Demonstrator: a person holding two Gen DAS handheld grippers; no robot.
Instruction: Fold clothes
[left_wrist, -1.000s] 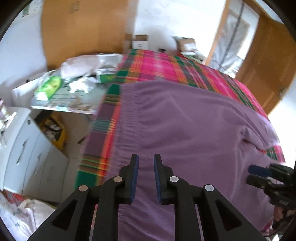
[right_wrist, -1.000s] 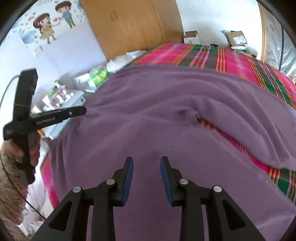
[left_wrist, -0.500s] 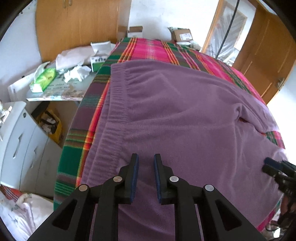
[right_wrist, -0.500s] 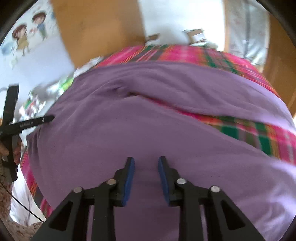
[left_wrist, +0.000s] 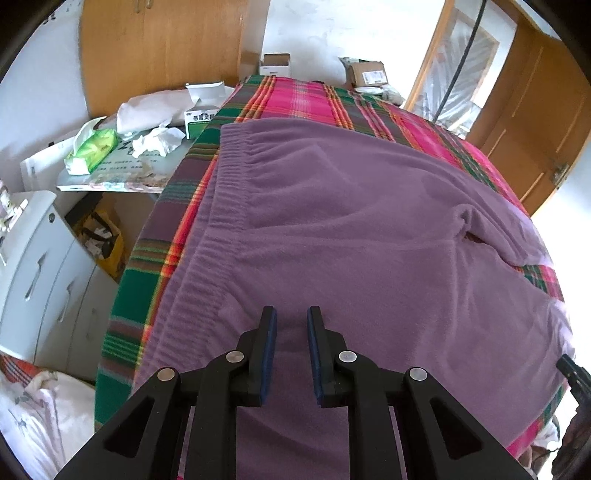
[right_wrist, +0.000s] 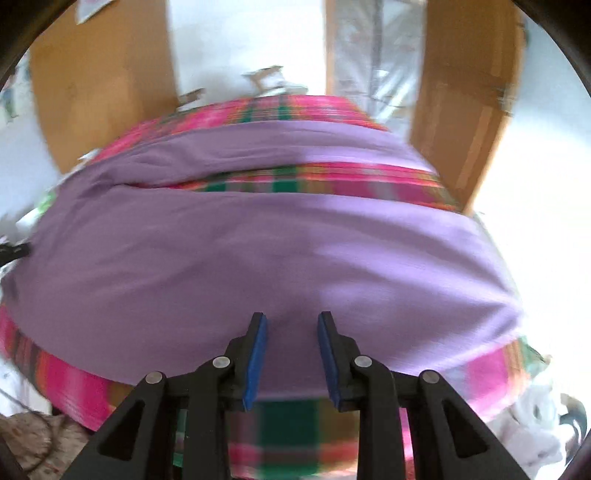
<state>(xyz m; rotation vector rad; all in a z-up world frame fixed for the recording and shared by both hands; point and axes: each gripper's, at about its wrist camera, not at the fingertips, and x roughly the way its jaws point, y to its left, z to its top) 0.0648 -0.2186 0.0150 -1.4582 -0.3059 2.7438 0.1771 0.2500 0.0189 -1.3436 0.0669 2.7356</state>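
I have the purple fleece trousers (left_wrist: 369, 229) spread flat on the plaid bedspread (left_wrist: 306, 99), directly ahead of and beneath both tools. My left hand-held gripper (left_wrist: 291, 354) hangs over the cloth just beside the ribbed waistband (left_wrist: 207, 236), which runs off to its left; its jaws are parted a little with nothing pinched between them. My right hand-held gripper (right_wrist: 291, 358) sits over the near leg (right_wrist: 258, 266), close to that leg's near edge, jaws released and empty; its view is smeared by motion, so I cannot make out fine folds there. Beyond it, a strip of bedspread shows between the two legs.

I judge the fabric soft, light and limp, with a fuzzy nap that should grip the pads well and not slip. It will sag and drag instead of holding shape, so a single layer pinched mid-panel would bunch. I would take the thicker waistband corner with the left and the hem or outer seam of the near leg with the right, then lift both together.
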